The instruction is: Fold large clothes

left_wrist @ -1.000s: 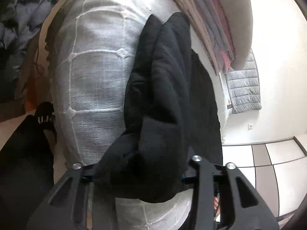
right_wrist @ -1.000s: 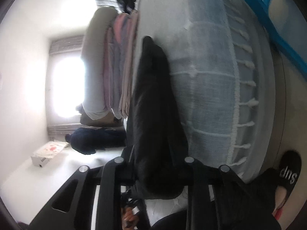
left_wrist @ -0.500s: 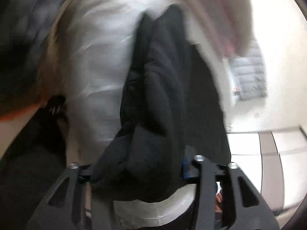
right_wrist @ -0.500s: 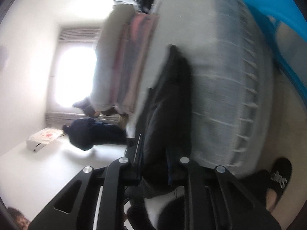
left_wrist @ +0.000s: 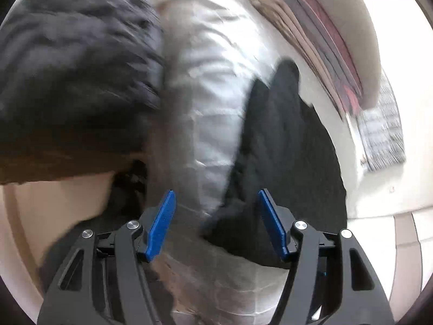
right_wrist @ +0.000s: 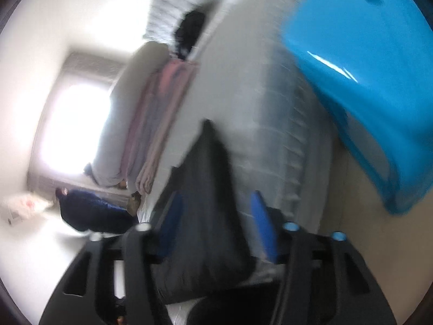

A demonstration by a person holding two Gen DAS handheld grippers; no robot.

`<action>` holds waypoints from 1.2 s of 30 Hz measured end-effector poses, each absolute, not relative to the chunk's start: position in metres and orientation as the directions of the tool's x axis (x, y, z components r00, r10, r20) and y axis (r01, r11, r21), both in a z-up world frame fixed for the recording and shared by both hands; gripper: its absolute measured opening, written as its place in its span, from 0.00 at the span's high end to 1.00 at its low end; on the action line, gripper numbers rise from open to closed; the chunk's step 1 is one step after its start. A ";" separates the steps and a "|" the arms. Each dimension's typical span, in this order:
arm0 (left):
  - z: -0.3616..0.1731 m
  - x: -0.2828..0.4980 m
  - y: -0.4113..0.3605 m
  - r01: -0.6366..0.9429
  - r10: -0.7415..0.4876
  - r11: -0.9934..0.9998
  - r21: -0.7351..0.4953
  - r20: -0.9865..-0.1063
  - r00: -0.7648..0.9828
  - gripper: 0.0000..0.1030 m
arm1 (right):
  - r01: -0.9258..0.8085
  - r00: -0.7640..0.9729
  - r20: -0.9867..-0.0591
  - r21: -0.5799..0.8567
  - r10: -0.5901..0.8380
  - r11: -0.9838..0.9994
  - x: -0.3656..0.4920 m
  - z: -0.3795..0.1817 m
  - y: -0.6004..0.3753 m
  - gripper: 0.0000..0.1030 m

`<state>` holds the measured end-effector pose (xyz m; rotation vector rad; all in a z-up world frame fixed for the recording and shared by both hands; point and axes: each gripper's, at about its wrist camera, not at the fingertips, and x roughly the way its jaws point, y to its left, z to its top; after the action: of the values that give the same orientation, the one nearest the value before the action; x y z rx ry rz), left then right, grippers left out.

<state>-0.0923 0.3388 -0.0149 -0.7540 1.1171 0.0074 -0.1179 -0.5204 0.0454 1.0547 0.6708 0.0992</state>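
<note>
Black garment (left_wrist: 281,168) lies folded on the pale bedspread (left_wrist: 213,124) near the bed edge. Left gripper (left_wrist: 216,223): blue pads spread wide, nothing between them, garment edge just beyond the right-hand pad. Right gripper (right_wrist: 213,222): fingers apart, dark cloth seen between them; contact cannot be told through the blur. Risk: either finger snagging the top layer could drag the fold open. Further off, a stack of folded textiles (left_wrist: 333,48) sits apart from the garment; a blue plastic tub (right_wrist: 360,81) is beside the bed.
</note>
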 end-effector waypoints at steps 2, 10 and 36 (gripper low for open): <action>-0.001 -0.099 0.346 -0.363 -0.315 0.763 -0.535 -0.798 0.514 0.41 | 0.182 0.784 -0.471 0.796 0.403 0.577 -0.096 0.066 -0.499 0.42; 0.030 -0.040 0.285 -0.093 -0.435 0.786 -0.611 -0.655 0.618 0.33 | 0.087 0.683 -0.541 0.727 0.490 0.681 0.008 0.082 -0.425 0.40; -0.032 0.148 0.217 -0.062 -0.306 0.914 -0.401 -0.782 0.542 0.33 | 0.246 0.601 -0.668 0.676 0.438 0.694 0.173 -0.015 -0.430 0.38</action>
<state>0.1480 0.2168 -0.0317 -0.4094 0.9943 -0.1500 0.1728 -0.4304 -0.0148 0.8268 0.9468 0.1273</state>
